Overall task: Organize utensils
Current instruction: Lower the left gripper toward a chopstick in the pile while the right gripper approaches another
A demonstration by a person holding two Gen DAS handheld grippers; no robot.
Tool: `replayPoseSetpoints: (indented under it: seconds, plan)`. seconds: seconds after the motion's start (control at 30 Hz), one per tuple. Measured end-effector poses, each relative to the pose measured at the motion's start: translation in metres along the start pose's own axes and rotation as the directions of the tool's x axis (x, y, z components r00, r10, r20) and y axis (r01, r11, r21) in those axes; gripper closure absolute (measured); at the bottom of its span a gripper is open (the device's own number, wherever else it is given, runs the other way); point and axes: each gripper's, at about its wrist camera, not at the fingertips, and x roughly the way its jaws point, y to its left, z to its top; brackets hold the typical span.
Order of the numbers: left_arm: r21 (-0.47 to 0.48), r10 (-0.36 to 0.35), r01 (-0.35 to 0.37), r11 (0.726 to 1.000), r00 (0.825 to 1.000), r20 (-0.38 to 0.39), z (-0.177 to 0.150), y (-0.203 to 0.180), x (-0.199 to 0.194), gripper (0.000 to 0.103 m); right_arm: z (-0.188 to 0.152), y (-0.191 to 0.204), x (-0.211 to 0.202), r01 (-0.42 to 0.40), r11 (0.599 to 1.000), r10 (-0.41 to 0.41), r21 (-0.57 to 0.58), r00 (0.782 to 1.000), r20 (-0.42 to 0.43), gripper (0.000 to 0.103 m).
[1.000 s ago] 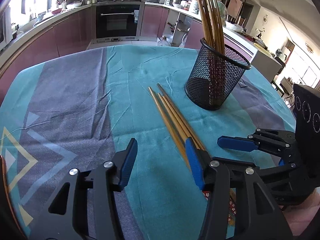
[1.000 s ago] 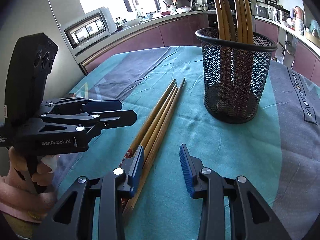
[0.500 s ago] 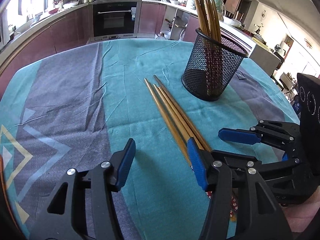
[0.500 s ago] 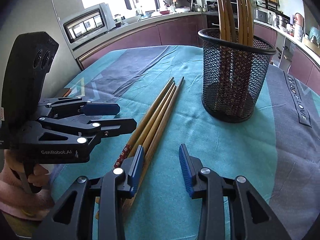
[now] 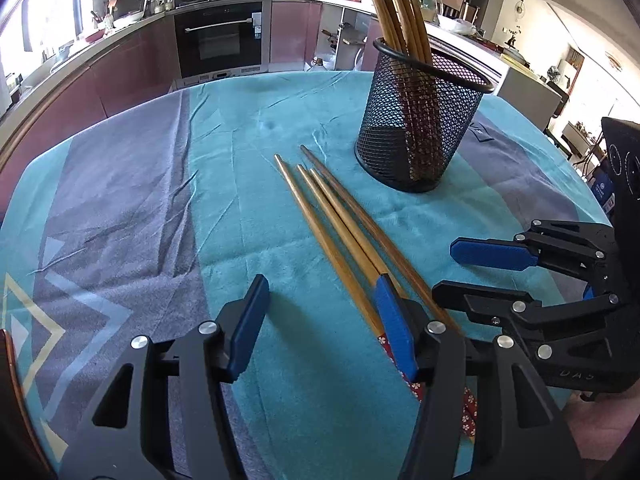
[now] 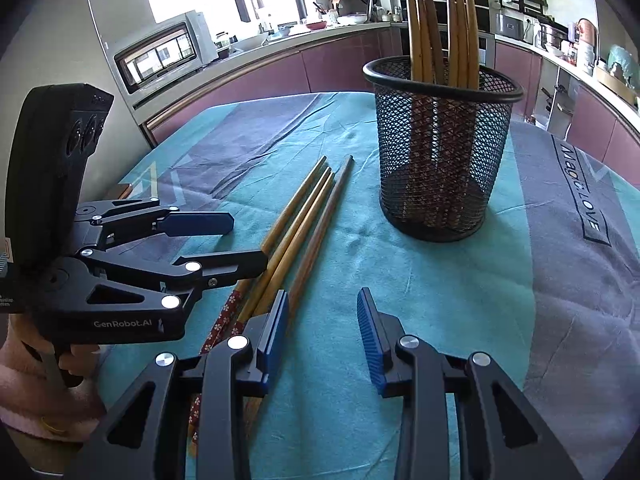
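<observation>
Several wooden chopsticks (image 5: pixel 340 232) (image 6: pixel 304 216) lie side by side on the teal cloth, their red patterned ends toward me. A black mesh cup (image 5: pixel 420 120) (image 6: pixel 444 152) stands upright behind them, with several more chopsticks (image 6: pixel 440 20) leaning inside. My left gripper (image 5: pixel 320 324) (image 6: pixel 240 242) is open low over the cloth; its right finger covers the near ends, and only the leftmost stick's edge shows inside the gap. My right gripper (image 6: pixel 322 328) (image 5: pixel 472 276) is also open, its left finger above the same ends and bare cloth between its pads. Neither grips anything.
The round table's cloth (image 5: pixel 120 208) has grey bands and a printed logo (image 6: pixel 588 196). A hand (image 6: pixel 48 392) holds the left gripper's handle. Kitchen counters, an oven (image 5: pixel 220 40) and a microwave (image 6: pixel 160 56) stand beyond the table edge.
The left gripper's jaws have widened slightly and the gripper has rolled a little. The right gripper has stayed put. The chopsticks and cup lie as before.
</observation>
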Motion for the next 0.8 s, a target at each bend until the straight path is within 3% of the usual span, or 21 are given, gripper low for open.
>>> replayPoseSetpoints:
  seconds: [0.27,0.53,0.8]
  plan:
    - [0.018,0.012,-0.011,1.000,1.000,-0.010,0.000,0.007,-0.001,0.068,0.001,-0.001,0.000,-0.002,1.000,0.002,-0.003,1.000,0.003,0.070]
    - [-0.016,0.009,-0.009,1.000,1.000,-0.002,0.004,0.018,0.001,0.069,0.010,0.006,0.008,-0.005,0.999,0.005,-0.033,1.000,-0.001,0.071]
    - [-0.036,0.020,-0.020,0.999,1.000,0.002,0.014,0.026,0.009,0.071,0.026,0.006,0.023,0.033,0.999,-0.033,-0.041,0.999,-0.008,0.079]
